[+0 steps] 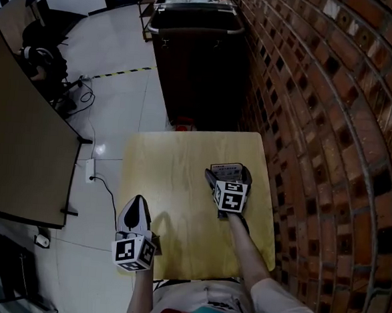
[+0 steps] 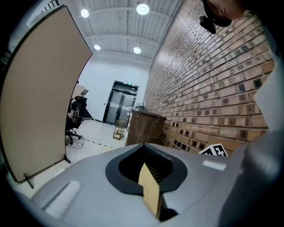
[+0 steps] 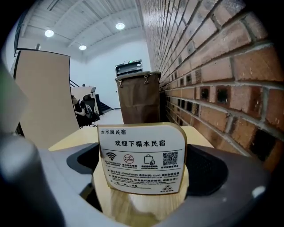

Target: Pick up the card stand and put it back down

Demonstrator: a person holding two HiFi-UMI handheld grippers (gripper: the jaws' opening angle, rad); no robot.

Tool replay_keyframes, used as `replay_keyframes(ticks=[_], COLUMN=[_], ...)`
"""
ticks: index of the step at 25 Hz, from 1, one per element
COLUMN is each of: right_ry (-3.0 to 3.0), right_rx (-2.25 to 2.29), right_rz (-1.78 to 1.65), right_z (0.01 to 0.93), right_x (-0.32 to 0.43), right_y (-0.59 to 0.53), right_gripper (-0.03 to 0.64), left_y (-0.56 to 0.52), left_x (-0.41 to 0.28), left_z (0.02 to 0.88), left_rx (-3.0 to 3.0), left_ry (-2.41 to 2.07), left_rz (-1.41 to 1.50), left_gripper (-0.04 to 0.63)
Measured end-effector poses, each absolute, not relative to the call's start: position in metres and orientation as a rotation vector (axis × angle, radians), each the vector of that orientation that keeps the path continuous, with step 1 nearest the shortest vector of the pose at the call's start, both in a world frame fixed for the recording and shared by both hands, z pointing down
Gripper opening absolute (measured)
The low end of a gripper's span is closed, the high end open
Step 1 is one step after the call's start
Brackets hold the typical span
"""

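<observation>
The card stand (image 3: pixel 141 157) is a white printed card with a wifi mark and a QR code, upright in a pale wooden base. It sits between the jaws of my right gripper (image 3: pixel 142 186), which press on both sides of the base. In the head view the card stand (image 1: pixel 227 169) is at the right side of the wooden table (image 1: pixel 175 164), just past the right gripper (image 1: pixel 227 179). I cannot tell if it rests on the table. My left gripper (image 1: pixel 137 205) hovers at the table's front left edge, jaws together and holding nothing. In its own view the left gripper (image 2: pixel 144 148) shows only a thin slit.
A brick wall (image 1: pixel 318 127) runs along the table's right side. A dark brown bin (image 1: pixel 196 59) stands behind the table. A tan partition board (image 1: pixel 16 140) is at the left, with cables on the floor and a seated person (image 1: pixel 39 58) beyond it.
</observation>
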State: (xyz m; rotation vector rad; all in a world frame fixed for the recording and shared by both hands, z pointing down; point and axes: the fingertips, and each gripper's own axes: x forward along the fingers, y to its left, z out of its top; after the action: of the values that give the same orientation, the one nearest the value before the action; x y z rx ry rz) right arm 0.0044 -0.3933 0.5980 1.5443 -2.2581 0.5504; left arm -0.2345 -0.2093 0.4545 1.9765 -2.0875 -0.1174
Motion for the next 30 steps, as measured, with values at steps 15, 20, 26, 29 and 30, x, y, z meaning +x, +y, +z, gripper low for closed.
replay_keyframes(ticks=[15, 20, 26, 29, 30], right_ry=[-2.32, -2.401, -2.527, -2.549, -2.551], right_rx=[1.593, 1.617, 1.689, 1.715, 1.74], right_rz=[0.556, 0.47, 0.455, 0.433, 0.418], right_z=[0.582, 0.542, 0.483, 0.459, 0.45], right_x=[0.005, 0.005, 0.016, 0.024, 0.028], right_y=[-0.397, -0.394, -0.358, -0.324, -0.313], right_gripper=[0.575, 0.575, 0.575, 0.421, 0.33], left_y=[-0.217, -0.214, -0.205, -0.199, -0.198], left_x=[-0.236, -0.233, -0.229, -0.224, -0.222], left_z=[0.458, 0.455, 0.446, 0.443, 0.442], left_rx=[1.988, 1.997, 2.022, 2.041, 2.048], left_ry=[-2.064, -2.056, -2.054, -2.044, -2.037], left_rz=[-0.116, -0.13, -0.156, -0.171, -0.176], left_gripper=[0.005, 0.005, 0.005, 0.005, 0.005])
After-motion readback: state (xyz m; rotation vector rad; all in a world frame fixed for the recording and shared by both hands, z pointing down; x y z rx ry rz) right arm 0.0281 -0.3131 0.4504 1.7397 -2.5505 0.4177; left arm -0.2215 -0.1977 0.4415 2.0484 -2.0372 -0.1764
